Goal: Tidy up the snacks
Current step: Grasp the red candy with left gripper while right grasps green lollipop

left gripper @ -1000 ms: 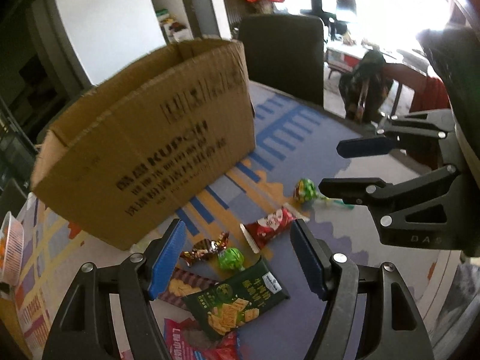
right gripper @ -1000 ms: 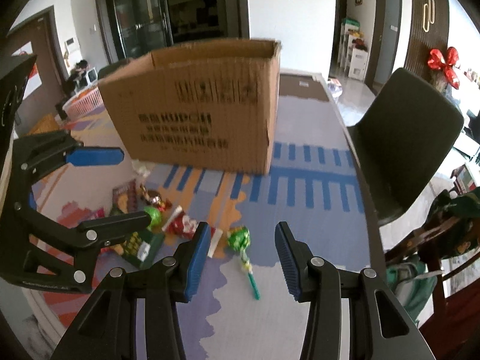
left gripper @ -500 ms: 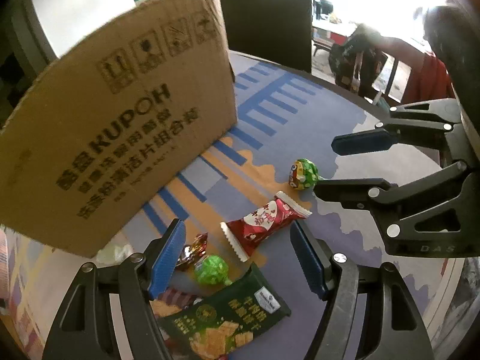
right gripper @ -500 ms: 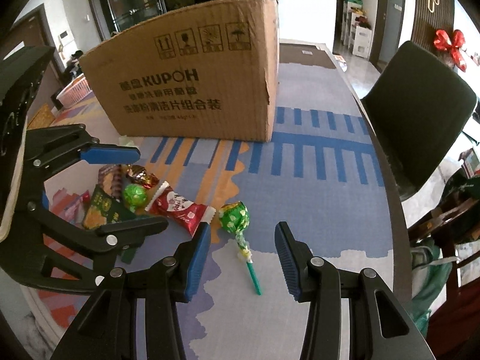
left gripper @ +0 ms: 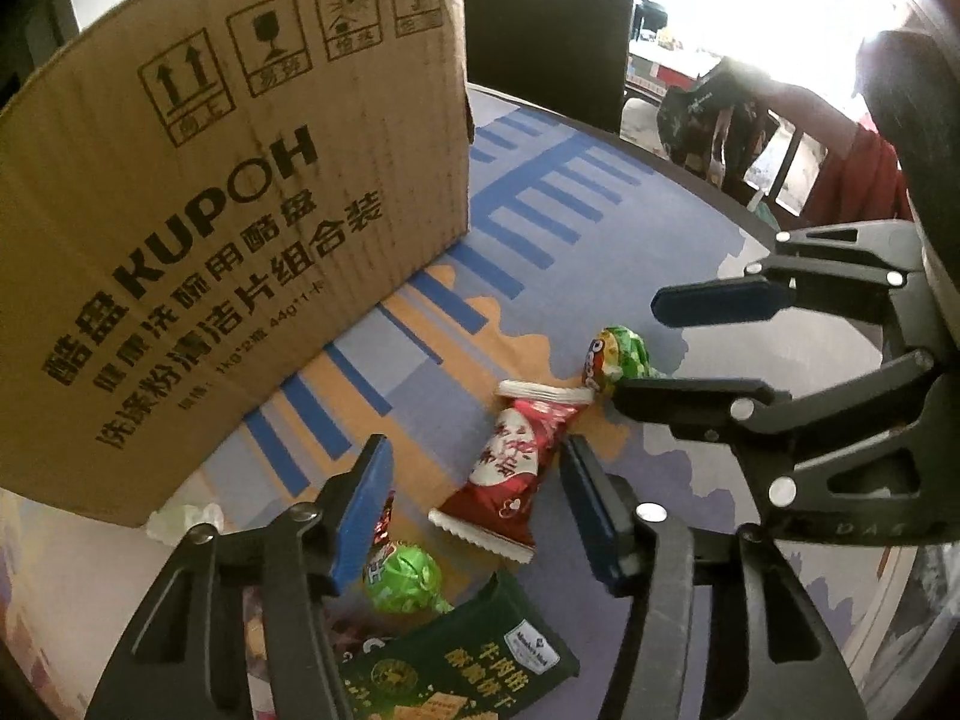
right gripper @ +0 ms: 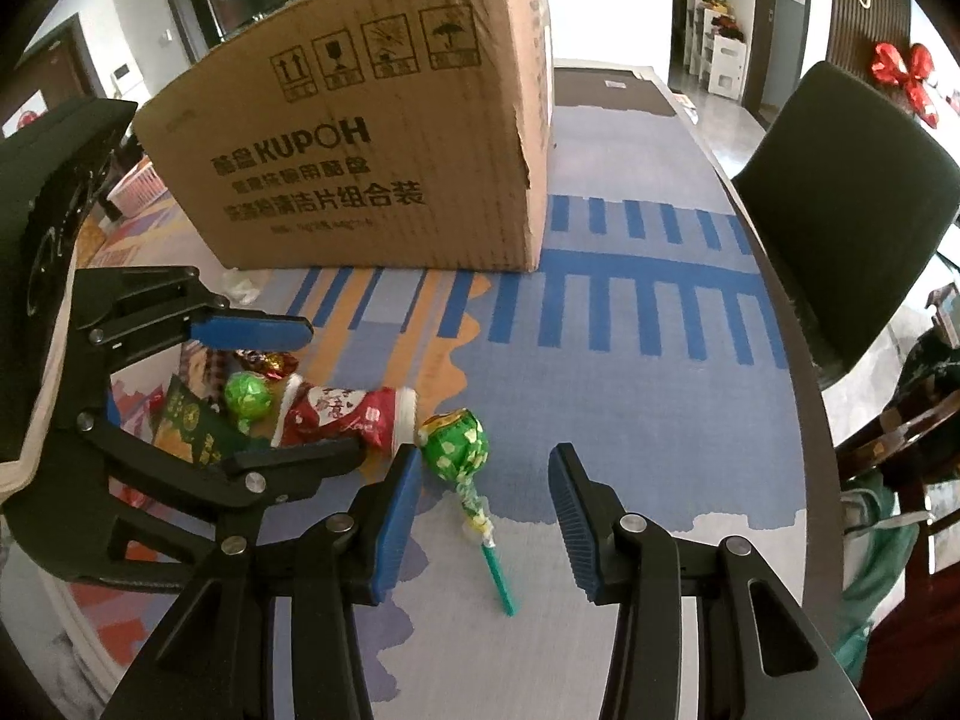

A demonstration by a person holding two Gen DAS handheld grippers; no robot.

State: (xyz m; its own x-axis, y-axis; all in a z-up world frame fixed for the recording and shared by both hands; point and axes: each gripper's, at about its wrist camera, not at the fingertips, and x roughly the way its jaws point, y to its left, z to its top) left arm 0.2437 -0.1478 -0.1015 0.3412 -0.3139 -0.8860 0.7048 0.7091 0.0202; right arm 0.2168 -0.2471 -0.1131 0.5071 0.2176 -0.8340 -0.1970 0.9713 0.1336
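Note:
A red snack packet [left gripper: 510, 474] [right gripper: 336, 414] lies on the patterned tablecloth in front of a tall cardboard box [left gripper: 240, 210] [right gripper: 390, 168]. My left gripper [left gripper: 474, 510] [right gripper: 324, 390] straddles the packet; its jaws are closing, and the pads stand just off the wrapper. A green lollipop [left gripper: 618, 354] [right gripper: 453, 444] lies beside the packet's end. My right gripper [right gripper: 483, 510] [left gripper: 660, 354] is open, with the lollipop's stick between its pads, untouched.
A small green wrapped candy [left gripper: 405, 579] [right gripper: 247, 396], a dark green cracker packet [left gripper: 474, 660] [right gripper: 192, 420] and a foil candy [right gripper: 267, 360] lie close to the left gripper. A dark chair [right gripper: 840, 210] stands past the table's curved right edge.
Both grippers have sunk closer to the snacks. The left jaws have narrowed around the red packet. The lollipop's stick now lies between the right pads.

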